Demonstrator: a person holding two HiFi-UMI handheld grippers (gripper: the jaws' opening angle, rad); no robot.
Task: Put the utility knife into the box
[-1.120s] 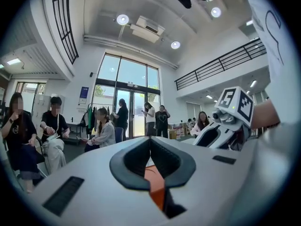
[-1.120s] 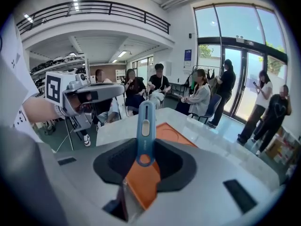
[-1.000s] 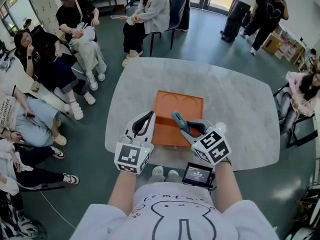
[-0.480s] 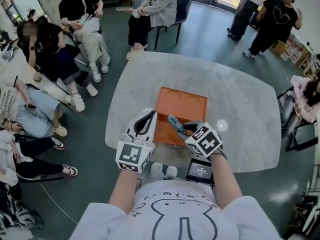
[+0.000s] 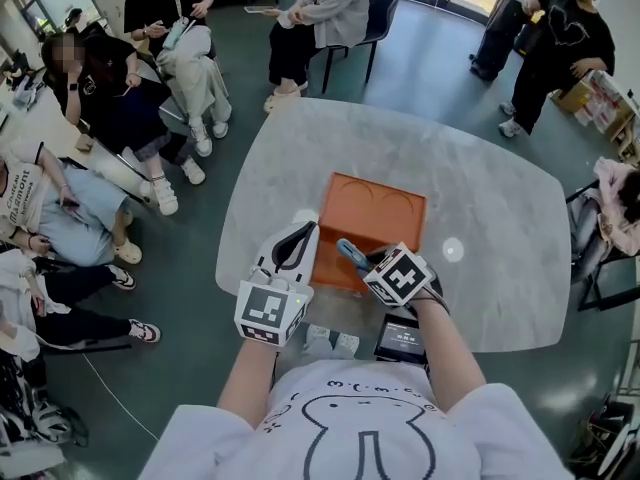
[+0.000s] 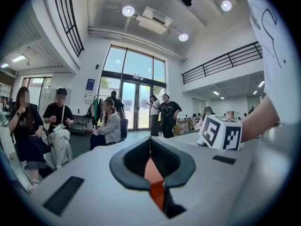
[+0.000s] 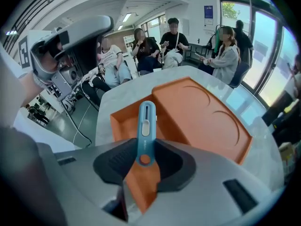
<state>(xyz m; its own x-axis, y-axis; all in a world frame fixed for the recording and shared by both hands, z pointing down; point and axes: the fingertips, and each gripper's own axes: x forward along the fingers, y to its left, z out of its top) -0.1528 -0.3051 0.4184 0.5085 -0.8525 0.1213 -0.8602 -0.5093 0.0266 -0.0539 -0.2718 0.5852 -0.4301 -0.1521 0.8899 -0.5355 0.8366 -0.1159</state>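
An orange open-topped box (image 5: 372, 208) lies in the middle of the round grey table (image 5: 490, 218). My right gripper (image 5: 362, 260) is shut on a blue utility knife (image 5: 350, 252). It holds the knife over the box's near edge. In the right gripper view the knife (image 7: 145, 126) sticks out forward from between the jaws, above the box's (image 7: 202, 112) near left corner. My left gripper (image 5: 298, 238) hovers just left of the box with its jaws shut and nothing in them. In the left gripper view the pads (image 6: 160, 157) meet, and the right gripper's marker cube (image 6: 220, 132) shows at the right.
A small screen device (image 5: 400, 340) and a white object (image 5: 330, 342) lie at the table's near edge by my body. Several people sit on chairs (image 5: 375, 8) around the far and left sides, and others stand at the far right.
My right gripper with the knife has drifted a little left and nearer, along the box's near edge. The left gripper has stayed shut beside the box.
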